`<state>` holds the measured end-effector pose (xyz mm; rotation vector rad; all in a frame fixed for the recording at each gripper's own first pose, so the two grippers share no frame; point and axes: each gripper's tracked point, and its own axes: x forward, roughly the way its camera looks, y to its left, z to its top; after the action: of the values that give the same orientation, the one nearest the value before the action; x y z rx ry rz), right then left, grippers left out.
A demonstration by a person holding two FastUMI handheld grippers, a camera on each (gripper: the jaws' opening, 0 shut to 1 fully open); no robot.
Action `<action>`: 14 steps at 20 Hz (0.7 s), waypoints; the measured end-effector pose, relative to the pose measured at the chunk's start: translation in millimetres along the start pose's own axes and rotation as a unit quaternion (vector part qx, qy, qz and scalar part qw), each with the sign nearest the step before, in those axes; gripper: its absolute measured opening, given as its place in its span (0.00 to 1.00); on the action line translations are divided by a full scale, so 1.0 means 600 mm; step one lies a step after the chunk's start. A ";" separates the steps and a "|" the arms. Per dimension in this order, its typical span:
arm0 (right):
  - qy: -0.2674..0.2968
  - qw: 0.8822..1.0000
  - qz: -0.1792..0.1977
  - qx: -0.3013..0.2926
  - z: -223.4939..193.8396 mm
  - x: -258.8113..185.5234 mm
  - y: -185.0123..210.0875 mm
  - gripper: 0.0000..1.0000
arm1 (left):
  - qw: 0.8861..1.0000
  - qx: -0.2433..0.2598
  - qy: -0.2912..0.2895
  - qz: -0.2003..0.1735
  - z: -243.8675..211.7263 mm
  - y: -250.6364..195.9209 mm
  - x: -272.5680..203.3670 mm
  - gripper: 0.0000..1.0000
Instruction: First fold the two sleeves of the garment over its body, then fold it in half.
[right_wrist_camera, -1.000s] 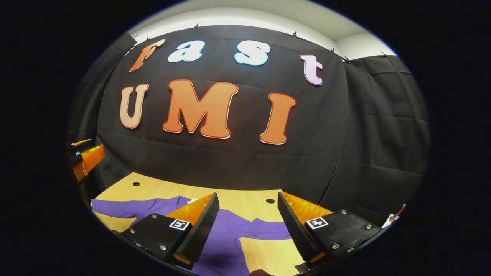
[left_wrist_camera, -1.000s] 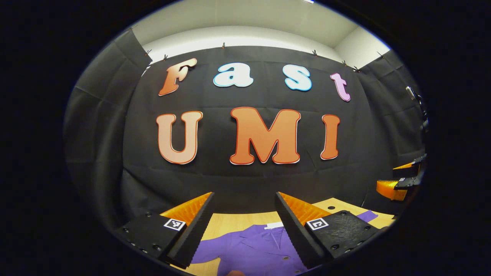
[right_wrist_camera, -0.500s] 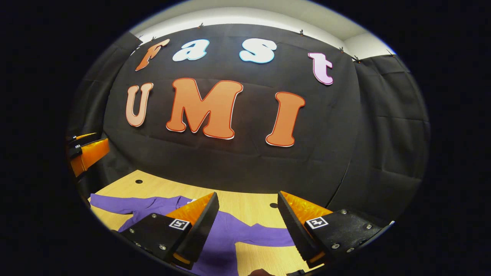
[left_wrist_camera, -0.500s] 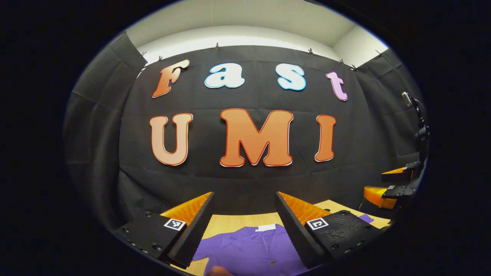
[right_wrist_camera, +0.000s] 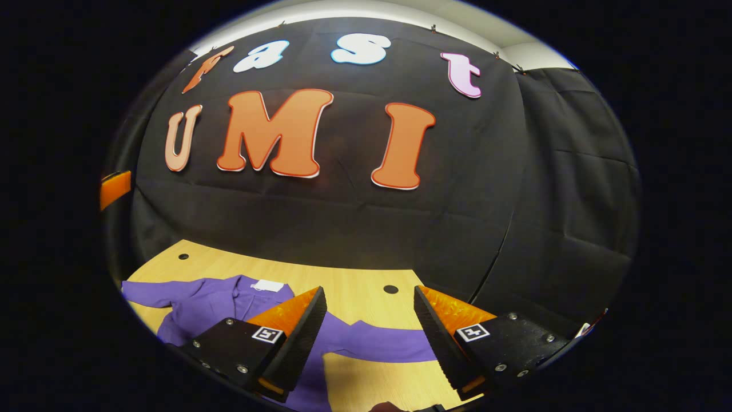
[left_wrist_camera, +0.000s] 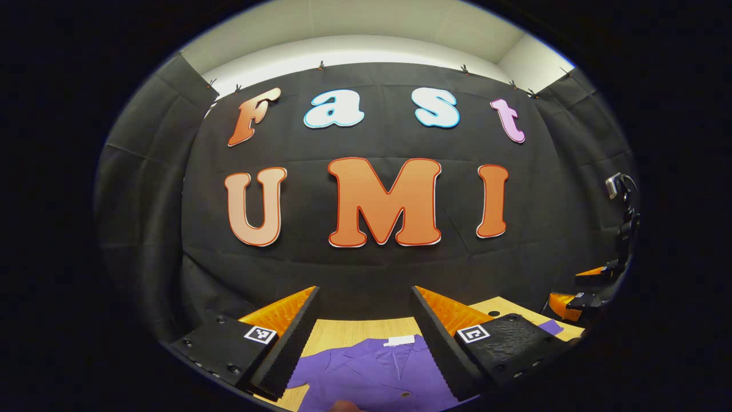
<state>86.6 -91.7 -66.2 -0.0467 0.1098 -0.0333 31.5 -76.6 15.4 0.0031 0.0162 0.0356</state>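
Your right gripper (right_wrist_camera: 369, 332) has tipped down a bit over the last second, so more of the wooden tabletop (right_wrist_camera: 354, 289) and the purple shirt (right_wrist_camera: 217, 300) comes into frame now. It's hanging above the outstretched sleeve (right_wrist_camera: 389, 346), fingers spread wide with nothing between them. Your left gripper (left_wrist_camera: 363, 337) has barely shifted; it hovers over the collar end near the tabletop's far edge, also spread and empty. Looks to me like you're lining up for the first sleeve fold, and nothing's folded yet.

The shirt lies flat and thin, soft woven fabric with a collar, a white neck label (left_wrist_camera: 398, 341) and a small button (left_wrist_camera: 405, 394). The gripper fingers (right_wrist_camera: 297, 337) are orange ribbed wedges with dark serrated pads. The tabletop is pale wood grain with little round holes (right_wrist_camera: 390, 289).
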 end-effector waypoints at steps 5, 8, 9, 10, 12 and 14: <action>0.049 0.998 -0.042 -0.013 -0.099 0.059 -0.075 0.94 | 1.000 0.014 -0.005 0.020 0.006 0.012 0.000 0.99; 0.119 0.992 -0.049 -0.012 -0.178 0.087 -0.112 0.95 | 0.999 0.014 -0.003 0.030 0.006 0.018 -0.004 0.98; 0.139 0.988 -0.059 -0.007 -0.201 0.096 -0.132 0.95 | 0.999 0.015 -0.002 0.033 0.006 0.019 -0.005 0.98; 0.157 0.985 -0.068 0.000 -0.219 0.105 -0.147 0.95 | 0.999 0.016 0.002 0.038 0.003 0.021 -0.007 0.98; 0.183 0.979 -0.085 0.013 -0.251 0.128 -0.181 0.95 | 0.999 0.020 0.012 0.044 -0.003 0.024 -0.010 0.99; 0.211 0.973 -0.088 0.029 -0.279 0.147 -0.214 0.96 | 0.998 0.028 0.026 0.055 -0.010 0.031 -0.012 0.99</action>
<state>151.9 -230.5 -235.8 0.0103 0.5302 -0.2241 23.6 -58.5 9.3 0.0600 0.0700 0.1451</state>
